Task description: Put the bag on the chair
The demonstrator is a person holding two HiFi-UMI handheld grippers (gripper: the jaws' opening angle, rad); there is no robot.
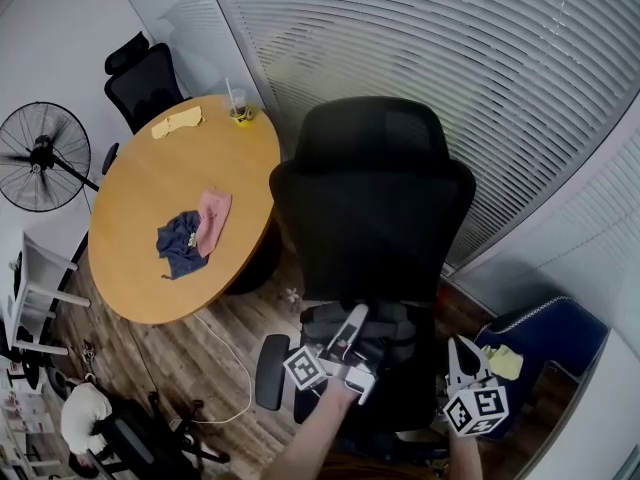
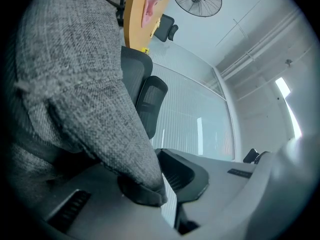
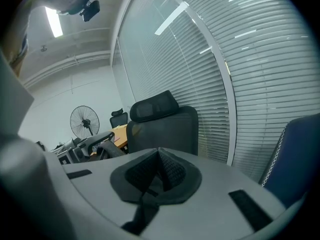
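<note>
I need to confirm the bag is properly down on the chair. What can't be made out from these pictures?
- Whether the bag rests fully on the chair: in the head view the left gripper covers it; in the left gripper view its grey fabric fills the frame.
- Cup on the table: head view, too small to tell contents.
- Chair base: head view, hidden under the seat.

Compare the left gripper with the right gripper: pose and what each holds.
The left gripper is shut on the grey bag; the right gripper is shut on nothing. The left one is over the seat of the black chair; the right one is beside it. Both are shut.
</note>
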